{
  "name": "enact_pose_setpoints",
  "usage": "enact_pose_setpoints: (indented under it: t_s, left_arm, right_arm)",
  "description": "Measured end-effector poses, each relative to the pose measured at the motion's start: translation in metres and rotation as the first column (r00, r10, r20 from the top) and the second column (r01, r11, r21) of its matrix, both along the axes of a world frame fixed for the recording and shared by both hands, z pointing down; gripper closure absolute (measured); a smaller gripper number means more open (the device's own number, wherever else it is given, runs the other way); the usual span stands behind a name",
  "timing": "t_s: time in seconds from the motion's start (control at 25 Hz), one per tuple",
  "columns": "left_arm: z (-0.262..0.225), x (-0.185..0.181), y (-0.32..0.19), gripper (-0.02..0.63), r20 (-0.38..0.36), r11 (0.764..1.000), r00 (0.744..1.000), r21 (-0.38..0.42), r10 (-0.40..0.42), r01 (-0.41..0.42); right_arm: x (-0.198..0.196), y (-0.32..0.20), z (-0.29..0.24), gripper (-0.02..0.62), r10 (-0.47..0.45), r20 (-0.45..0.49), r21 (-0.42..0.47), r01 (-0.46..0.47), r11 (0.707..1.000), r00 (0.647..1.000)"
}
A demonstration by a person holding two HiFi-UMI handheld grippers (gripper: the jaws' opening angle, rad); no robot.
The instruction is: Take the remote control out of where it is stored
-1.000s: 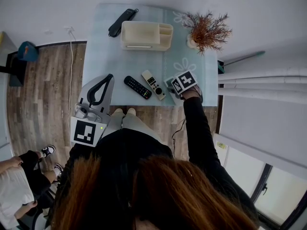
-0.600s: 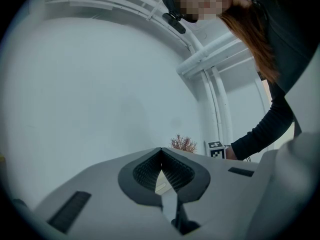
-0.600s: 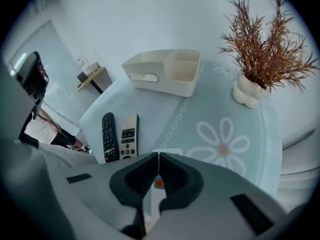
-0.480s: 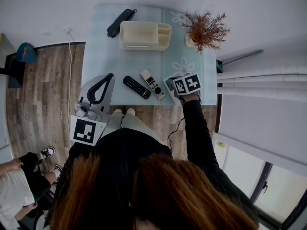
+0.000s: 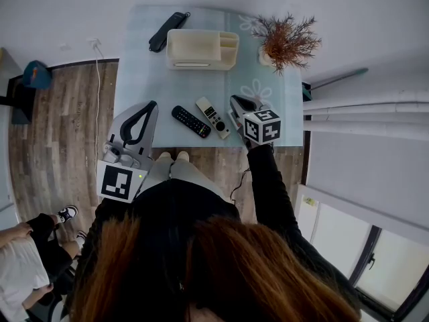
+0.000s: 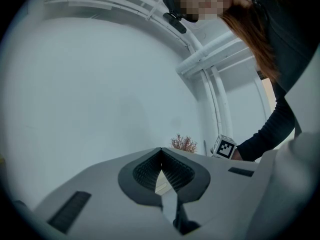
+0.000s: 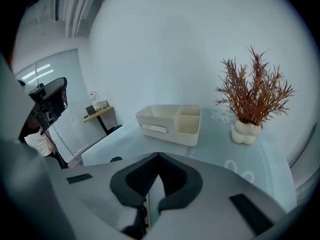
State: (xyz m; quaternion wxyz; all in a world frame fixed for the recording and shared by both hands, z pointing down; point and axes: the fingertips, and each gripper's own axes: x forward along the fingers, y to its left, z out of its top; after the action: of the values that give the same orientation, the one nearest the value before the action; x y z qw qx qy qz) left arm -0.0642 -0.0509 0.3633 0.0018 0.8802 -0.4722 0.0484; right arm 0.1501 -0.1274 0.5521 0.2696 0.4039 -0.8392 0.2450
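Two remotes lie side by side near the table's front edge: a black remote [image 5: 192,121] and a pale remote with a dark round pad [image 5: 214,118]. A third black remote [image 5: 169,31] lies at the far left, beside the cream organizer box [image 5: 201,49] [image 7: 172,123]. My right gripper [image 5: 236,102] [image 7: 159,157] hovers just right of the pale remote, shut with nothing in it, pointing toward the box. My left gripper [image 5: 152,107] [image 6: 161,152] hangs at the table's front left corner, shut and holding nothing, tilted up at the wall.
A dried plant in a white vase [image 5: 288,42] [image 7: 254,96] stands at the back right of the pale blue table [image 5: 147,79]. A white wall runs behind the table. Another person [image 5: 20,260] sits on the wooden floor at lower left.
My right gripper has swung round and lifted slightly beside the pale remote, its marker cube now nearer me. The remotes and the left gripper have stayed put.
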Motion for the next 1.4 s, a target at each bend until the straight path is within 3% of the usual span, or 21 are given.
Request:
enact_pose_setpoints:
  t_s: [0.2, 0.56, 0.96, 1.4]
  left_arm:
    - [0.000, 0.000, -0.004, 0.606, 0.003, 1.000, 1.000, 0.004, -0.002, 0.002]
    - [0.000, 0.001, -0.005, 0.606, -0.006, 1.000, 1.000, 0.004, -0.001, 0.001]
    - [0.002, 0.003, -0.007, 0.606, -0.007, 1.000, 1.000, 0.007, 0.005, -0.005]
    - [0.003, 0.008, -0.011, 0.606, -0.018, 1.000, 0.999, 0.001, 0.027, -0.027]
  right_arm:
    - [-0.003, -0.014, -0.033, 0.581, 0.066, 0.063, 0.191, -0.077, 0.979, 0.996]
    - [-0.012, -0.018, -0.085, 0.580, 0.087, 0.085, 0.455, -0.116, 0.883, 0.993]
    - [-0.027, 0.004, -0.124, 0.581, 0.104, 0.084, 0.564, -0.134, 0.815, 0.991]
    - [-0.069, 0.050, -0.173, 0.581, 0.014, 0.144, 0.606, -0.100, 0.789, 0.989]
